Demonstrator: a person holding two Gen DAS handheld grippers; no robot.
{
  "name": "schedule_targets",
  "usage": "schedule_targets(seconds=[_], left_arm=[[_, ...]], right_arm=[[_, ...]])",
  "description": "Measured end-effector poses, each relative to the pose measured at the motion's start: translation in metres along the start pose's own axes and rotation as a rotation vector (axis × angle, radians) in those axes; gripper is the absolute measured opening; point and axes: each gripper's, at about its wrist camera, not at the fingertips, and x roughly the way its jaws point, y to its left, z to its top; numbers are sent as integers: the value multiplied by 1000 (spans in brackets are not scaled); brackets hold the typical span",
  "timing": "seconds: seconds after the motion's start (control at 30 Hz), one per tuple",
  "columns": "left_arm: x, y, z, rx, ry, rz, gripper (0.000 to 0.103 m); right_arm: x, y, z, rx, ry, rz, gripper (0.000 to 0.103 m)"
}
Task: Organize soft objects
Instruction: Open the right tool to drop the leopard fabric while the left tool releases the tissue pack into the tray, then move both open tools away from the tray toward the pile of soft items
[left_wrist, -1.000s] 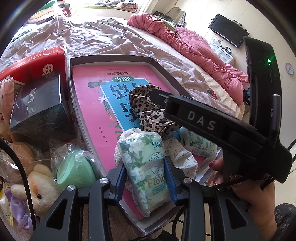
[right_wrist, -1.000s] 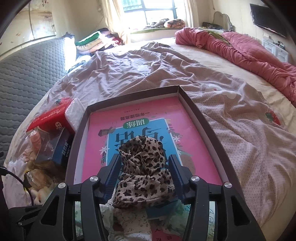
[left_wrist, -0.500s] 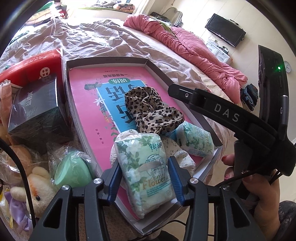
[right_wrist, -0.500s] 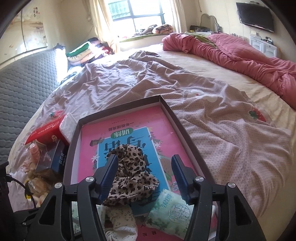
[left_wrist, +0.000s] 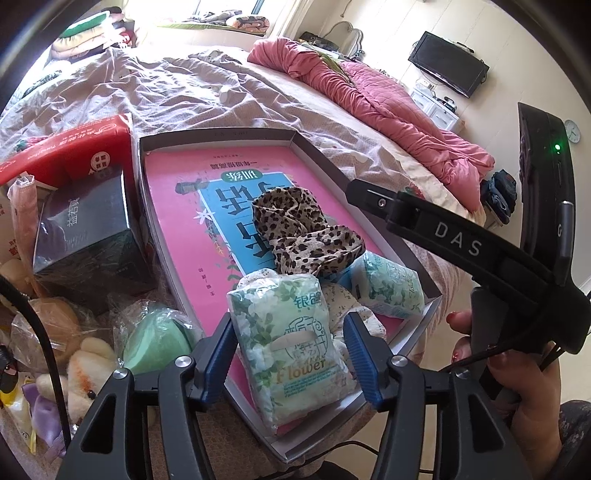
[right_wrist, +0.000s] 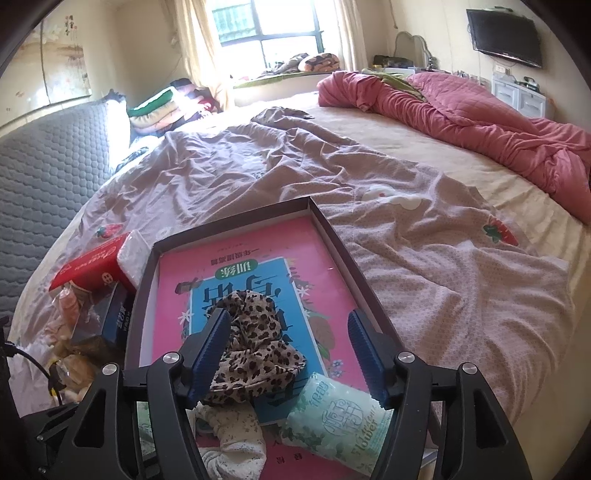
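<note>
- Bed (right_wrist: 369, 192) fills the upper half of both views, under a wrinkled mauve sheet; a pink quilt (right_wrist: 480, 110) is bunched at upper right.
- I see the shallow dark-rimmed box tray (left_wrist: 314, 155) centre frame on the sheet, with a pink and blue book cover (left_wrist: 192, 206) flat on its floor.
- Left of the tray in the left wrist view: red carton (left_wrist: 74, 147), black box (left_wrist: 85, 236) in front of it, then a bagged green item (left_wrist: 155, 339) and a plush toy (left_wrist: 85, 369) at lower left.
- Tissue pack with "Flower" print (left_wrist: 291, 343) lies at the tray's near edge, bottom centre, over a white lacy cloth (left_wrist: 343, 302).
- Left gripper (left_wrist: 291, 354): jaws opening, one on each side of that pack; blue pads look clear of it on both sides.
- Leopard-print scarf (right_wrist: 255, 350) lies bunched on the book, mid-tray.
- Right gripper (right_wrist: 291, 354): jaws opening, the scarf low between them near the left pad, not pinched. I also see this gripper and the hand (left_wrist: 517, 376) holding it at right in the left wrist view.
- Second tissue pack (right_wrist: 340, 417) is at the tray's lower right, just beside the scarf.
</note>
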Motion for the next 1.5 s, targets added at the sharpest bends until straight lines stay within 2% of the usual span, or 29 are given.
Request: schedule_targets(seconds=[0.17,0.3,0.77,1.07,1.5], left_arm=[[-9,-3,1,0,-16,14,65],[-19,-4,2,2,-40,21,66],[-55,1,4,-8,-112,30,71],[-93,30,9,-80,-195,70,73],[-122,76,8,-172,-235,153,73]], right_arm=[[-6,2,2,-9,-16,-7,70],[-12,5,3,-20,-28,-16,73],[-28,17,7,-47,-51,-12,74],[-43,28,12,-66,-80,4,74],[-61,41,18,-86,-119,21,74]])
